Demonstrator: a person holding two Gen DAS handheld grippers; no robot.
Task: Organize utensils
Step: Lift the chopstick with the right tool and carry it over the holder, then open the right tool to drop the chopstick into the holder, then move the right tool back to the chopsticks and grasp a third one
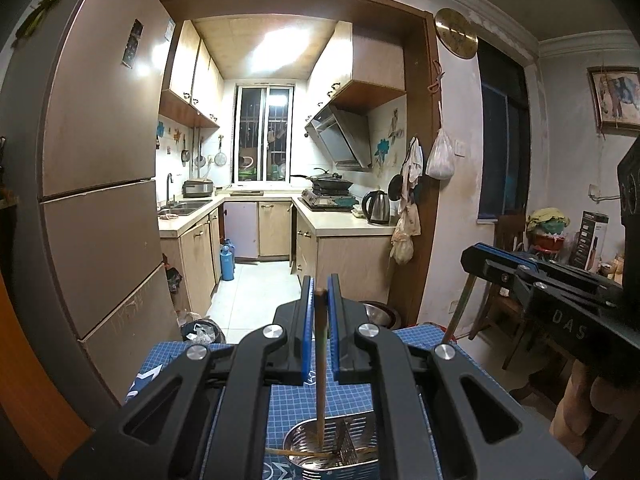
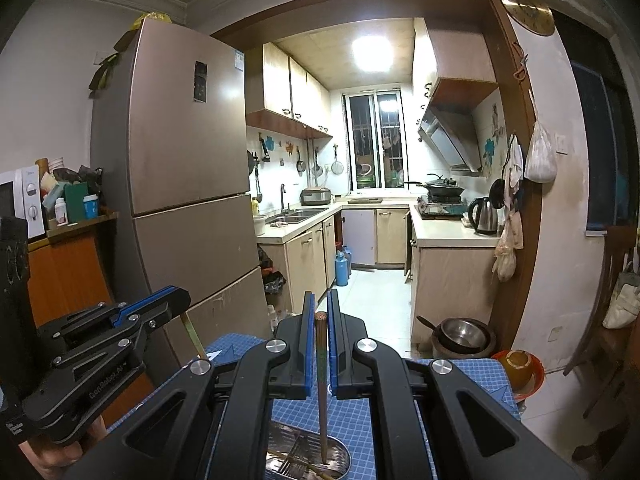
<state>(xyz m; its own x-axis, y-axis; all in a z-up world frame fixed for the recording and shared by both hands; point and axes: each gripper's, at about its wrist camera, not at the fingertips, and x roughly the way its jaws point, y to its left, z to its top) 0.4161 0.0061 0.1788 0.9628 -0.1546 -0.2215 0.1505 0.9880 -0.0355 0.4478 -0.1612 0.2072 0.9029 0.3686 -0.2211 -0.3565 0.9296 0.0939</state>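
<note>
Shiny perforated metal caddy (image 1: 340,440), wooden chopstick (image 1: 320,360)

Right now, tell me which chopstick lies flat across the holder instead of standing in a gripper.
The pale thin chopstick lying crosswise over the metal holder; the two upright ones, the left gripper's and the right gripper's, hang tip-down into it.

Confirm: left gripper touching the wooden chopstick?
Touching. Left wrist view: the left gripper pads clamp the wooden chopstick from both sides, no gap; its lower end hangs into the perforated steel utensil holder.
</note>
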